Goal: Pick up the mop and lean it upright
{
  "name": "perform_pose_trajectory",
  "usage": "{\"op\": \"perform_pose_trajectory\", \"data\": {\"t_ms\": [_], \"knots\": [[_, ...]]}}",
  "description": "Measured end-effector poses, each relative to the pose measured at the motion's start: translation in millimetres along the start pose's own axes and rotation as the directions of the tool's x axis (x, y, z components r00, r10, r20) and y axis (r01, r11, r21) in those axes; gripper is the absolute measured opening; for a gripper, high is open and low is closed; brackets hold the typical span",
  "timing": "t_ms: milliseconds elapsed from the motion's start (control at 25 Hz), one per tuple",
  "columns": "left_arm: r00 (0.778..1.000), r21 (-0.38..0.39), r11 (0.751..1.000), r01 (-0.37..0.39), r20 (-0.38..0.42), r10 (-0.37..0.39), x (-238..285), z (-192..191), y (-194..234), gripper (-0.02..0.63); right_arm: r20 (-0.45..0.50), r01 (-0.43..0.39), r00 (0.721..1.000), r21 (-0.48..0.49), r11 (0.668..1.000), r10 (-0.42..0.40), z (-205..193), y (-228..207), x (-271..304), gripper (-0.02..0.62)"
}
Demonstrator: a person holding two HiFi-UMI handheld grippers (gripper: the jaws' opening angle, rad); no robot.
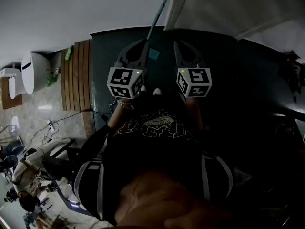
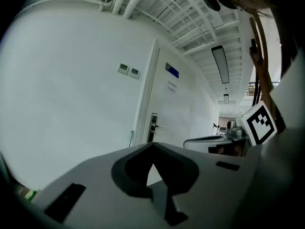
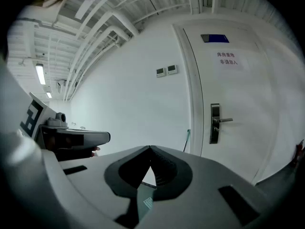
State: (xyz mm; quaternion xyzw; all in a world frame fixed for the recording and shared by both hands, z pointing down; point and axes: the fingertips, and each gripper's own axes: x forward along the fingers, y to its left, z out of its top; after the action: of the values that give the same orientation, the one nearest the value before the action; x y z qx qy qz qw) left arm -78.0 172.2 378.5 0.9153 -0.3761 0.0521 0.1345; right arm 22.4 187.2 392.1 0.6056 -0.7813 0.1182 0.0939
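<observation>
Left claw (image 1: pixel 142 42) and right claw (image 1: pixel 177 43): both closed, empty.
The mop (image 3: pixel 187 140) apparently leans upright just beside the door (image 3: pixel 228 104), well ahead.

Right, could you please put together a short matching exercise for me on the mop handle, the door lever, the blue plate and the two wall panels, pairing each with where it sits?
Things:
1. mop handle
2. door lever
3. blue plate
4. wall panels

Places:
A. near the top of the door
B. on the wall left of the door frame, higher than the lever
C. partway up the door, near its left edge
D. standing against the wall just left of the door frame

Pairs: 1-D, 2-C, 3-A, 4-B.
</observation>
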Motion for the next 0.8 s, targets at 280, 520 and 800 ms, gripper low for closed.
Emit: {"op": "perform_pose_trajectory", "data": {"t_ms": [280, 520, 800], "knots": [[1.0, -0.006, 1.0, -0.007, 0.002, 0.007, -0.1, -7.2, -19.8, 0.044, 0.014, -0.025, 1.0, 0.018, 1.0, 0.025, -6.9, -7.9, -13.6, 0.018], [1.0, -0.002, 1.0, -0.028, 0.01, 0.028, 3.1, -10.0, -34.7, 0.044, 0.026, -0.039, 0.999, 0.027, 0.999, 0.038, -11.0, -22.8, -22.4, 0.02], [0.999, -0.002, 0.999, -0.033, 0.013, 0.033, -0.9, -7.7, -28.6, 0.044, 0.039, -0.029, 0.999, 0.014, 0.999, 0.028, -2.4, -19.4, -21.0, 0.02]]}}
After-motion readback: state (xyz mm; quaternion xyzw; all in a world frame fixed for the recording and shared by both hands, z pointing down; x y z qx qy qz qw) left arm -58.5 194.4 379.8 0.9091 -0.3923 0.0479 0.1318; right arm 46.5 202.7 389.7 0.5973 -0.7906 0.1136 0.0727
